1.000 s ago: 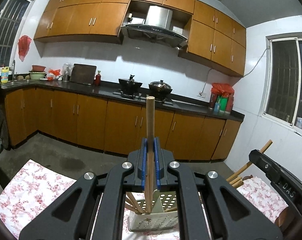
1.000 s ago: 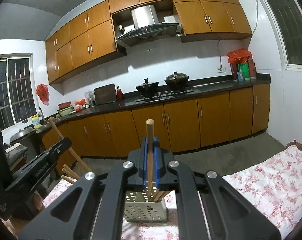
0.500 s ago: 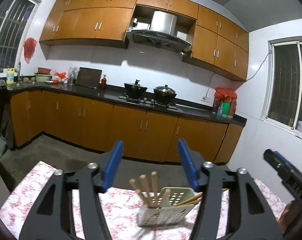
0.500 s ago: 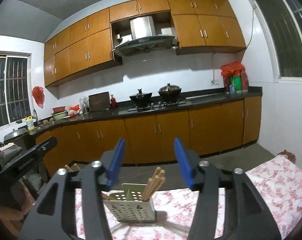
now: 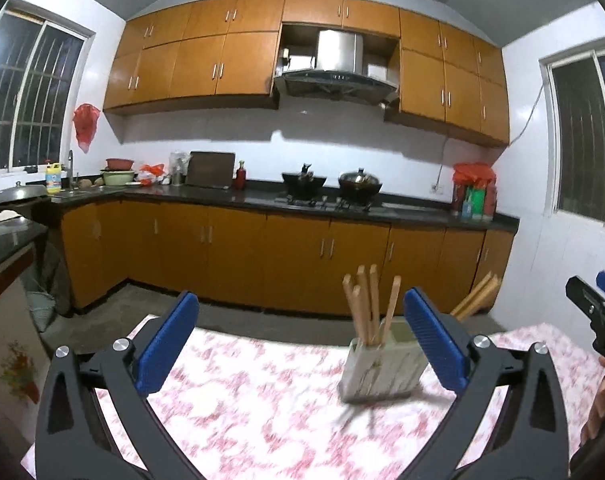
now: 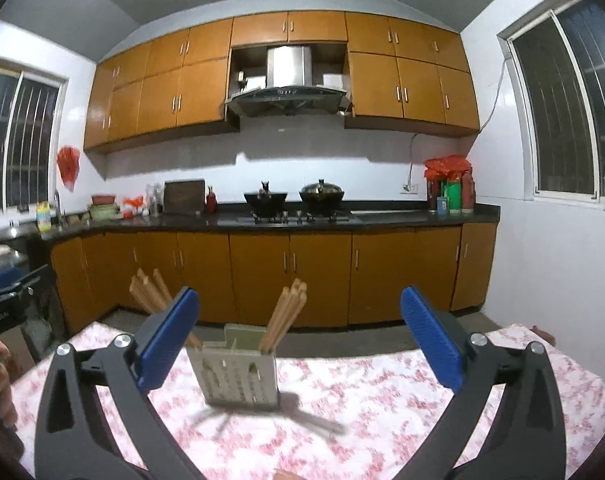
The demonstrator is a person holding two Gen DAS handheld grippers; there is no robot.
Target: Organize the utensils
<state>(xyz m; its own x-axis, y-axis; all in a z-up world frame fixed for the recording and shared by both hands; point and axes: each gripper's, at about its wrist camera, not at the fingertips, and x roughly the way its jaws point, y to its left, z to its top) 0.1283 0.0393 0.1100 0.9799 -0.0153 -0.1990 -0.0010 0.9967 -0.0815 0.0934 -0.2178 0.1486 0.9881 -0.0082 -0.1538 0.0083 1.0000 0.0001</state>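
Note:
A pale perforated utensil holder (image 5: 384,364) stands on the floral tablecloth (image 5: 262,420), with several wooden chopsticks (image 5: 368,308) upright in it. It also shows in the right wrist view (image 6: 238,372) with chopsticks (image 6: 284,314) in two groups. My left gripper (image 5: 302,340) is open and empty, back from the holder, which sits by its right finger. My right gripper (image 6: 298,340) is open and empty, also back from the holder. Each gripper shows at the edge of the other's view.
The table's far edge (image 5: 262,332) drops to a concrete floor. Kitchen cabinets (image 5: 294,256) and a counter with a stove and pots (image 5: 330,184) run along the back wall. Windows flank both sides.
Both grippers held a chopstick over the holder one second ago. Both have opened, let the chopsticks drop into the holder, and pulled back and up from it.

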